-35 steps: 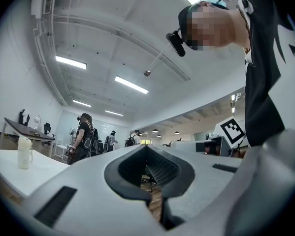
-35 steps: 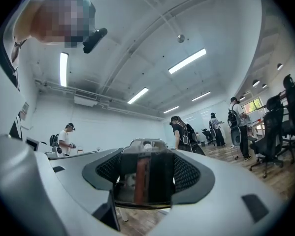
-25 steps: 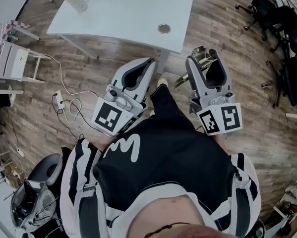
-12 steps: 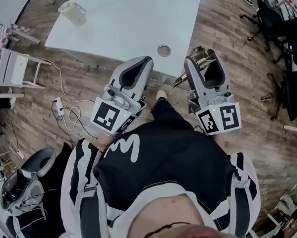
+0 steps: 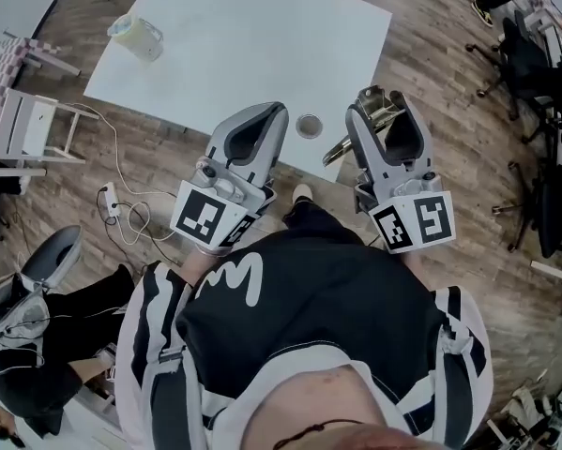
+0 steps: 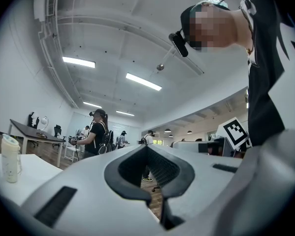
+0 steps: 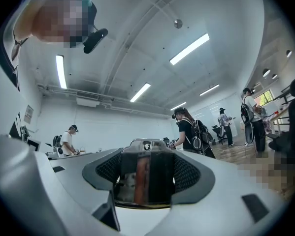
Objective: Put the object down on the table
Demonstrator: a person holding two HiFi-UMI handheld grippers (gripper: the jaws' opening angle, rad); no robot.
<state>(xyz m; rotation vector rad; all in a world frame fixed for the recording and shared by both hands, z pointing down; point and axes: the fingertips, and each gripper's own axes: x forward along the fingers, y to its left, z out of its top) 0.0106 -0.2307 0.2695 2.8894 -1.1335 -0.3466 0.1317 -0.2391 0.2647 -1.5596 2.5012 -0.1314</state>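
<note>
A pale cup (image 5: 136, 34) stands at the far left corner of the white table (image 5: 262, 36). The left gripper (image 5: 269, 112) is over the table's near edge, jaws closed and empty. The right gripper (image 5: 386, 99) is clamped on a shiny metal object (image 7: 145, 176), held just off the table's near right corner, above the wooden floor (image 5: 449, 129).

The white table (image 5: 243, 45) stands on a wood-plank floor (image 5: 431, 111). A translucent lidded container (image 5: 137, 36) sits near its far left corner. A round cable grommet (image 5: 309, 125) is set by its near edge.
</note>
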